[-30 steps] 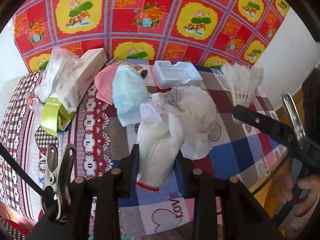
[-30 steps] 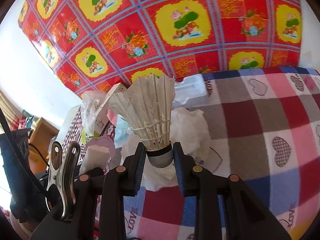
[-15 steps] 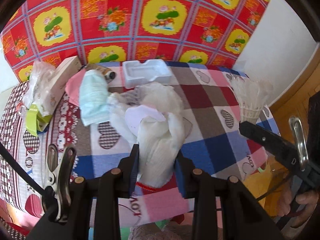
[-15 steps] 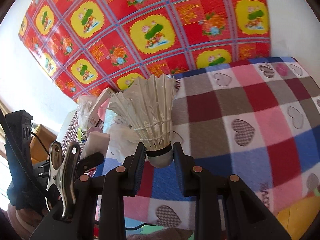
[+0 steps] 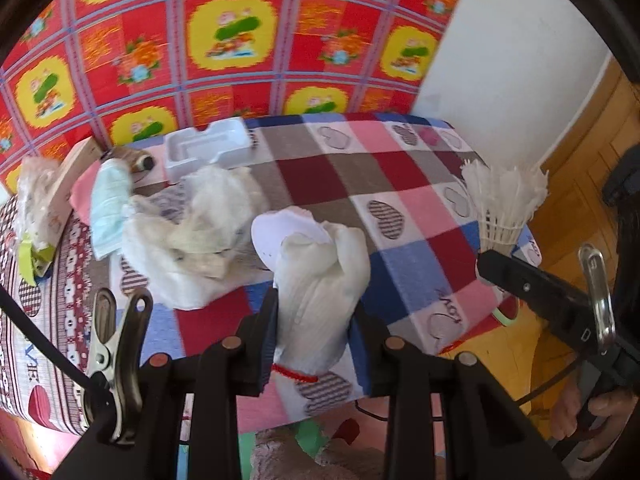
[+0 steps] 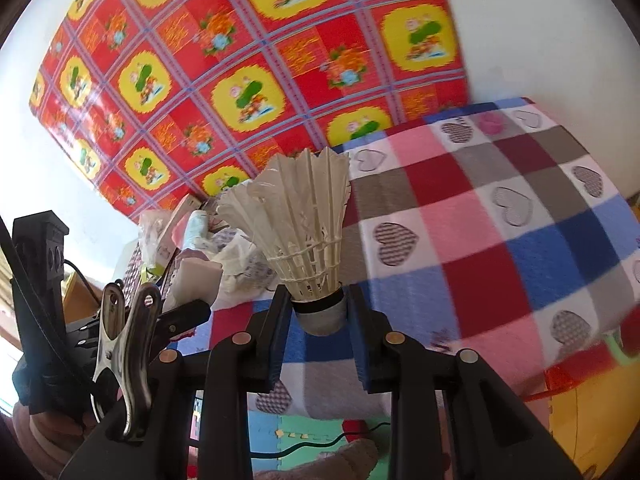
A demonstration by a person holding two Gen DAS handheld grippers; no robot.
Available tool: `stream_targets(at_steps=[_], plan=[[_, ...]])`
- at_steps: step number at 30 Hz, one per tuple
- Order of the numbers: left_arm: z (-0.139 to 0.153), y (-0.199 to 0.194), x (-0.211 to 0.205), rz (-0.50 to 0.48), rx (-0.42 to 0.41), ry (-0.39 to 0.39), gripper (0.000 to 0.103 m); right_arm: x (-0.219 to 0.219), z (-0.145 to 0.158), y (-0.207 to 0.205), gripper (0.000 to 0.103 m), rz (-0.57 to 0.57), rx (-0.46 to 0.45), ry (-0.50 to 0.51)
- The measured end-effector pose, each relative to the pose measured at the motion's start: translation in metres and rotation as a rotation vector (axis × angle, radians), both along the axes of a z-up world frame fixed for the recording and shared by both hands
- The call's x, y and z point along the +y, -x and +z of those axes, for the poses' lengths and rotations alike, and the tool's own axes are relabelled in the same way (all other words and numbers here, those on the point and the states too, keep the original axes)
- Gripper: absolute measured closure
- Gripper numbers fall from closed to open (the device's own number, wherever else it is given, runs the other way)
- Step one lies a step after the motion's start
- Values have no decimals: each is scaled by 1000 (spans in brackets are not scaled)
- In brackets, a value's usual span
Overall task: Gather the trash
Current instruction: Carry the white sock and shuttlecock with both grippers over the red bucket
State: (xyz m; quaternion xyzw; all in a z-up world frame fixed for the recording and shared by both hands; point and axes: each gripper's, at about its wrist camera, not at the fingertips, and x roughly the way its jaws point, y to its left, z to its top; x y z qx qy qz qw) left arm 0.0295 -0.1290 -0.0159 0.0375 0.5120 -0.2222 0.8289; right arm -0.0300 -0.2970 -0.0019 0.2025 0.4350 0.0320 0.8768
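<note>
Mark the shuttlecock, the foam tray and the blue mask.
shuttlecock (image 6: 308, 220), right wrist view, on its feathers.
foam tray (image 5: 208, 146), left wrist view, on its recessed middle.
blue mask (image 5: 108, 204), left wrist view, on its pleated middle.

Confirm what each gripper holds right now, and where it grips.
Left gripper: crumpled white tissue wad, clamped at its lower end. Right gripper: shuttlecock, clamped on its cork base, feathers pointing away.

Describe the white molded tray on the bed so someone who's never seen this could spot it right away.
Start at the red and yellow flowered wall covering. Just below it, at the far edge of the checked blanket, lies the white molded tray. It is rigid with recessed compartments, while the white tissues nearby are soft and crumpled.
</note>
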Motion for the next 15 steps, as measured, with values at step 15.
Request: stream_targets(at_steps=[15], plan=[[12, 41, -84, -85, -16, 18, 70, -73, 15, 69, 74, -108, -41, 1]])
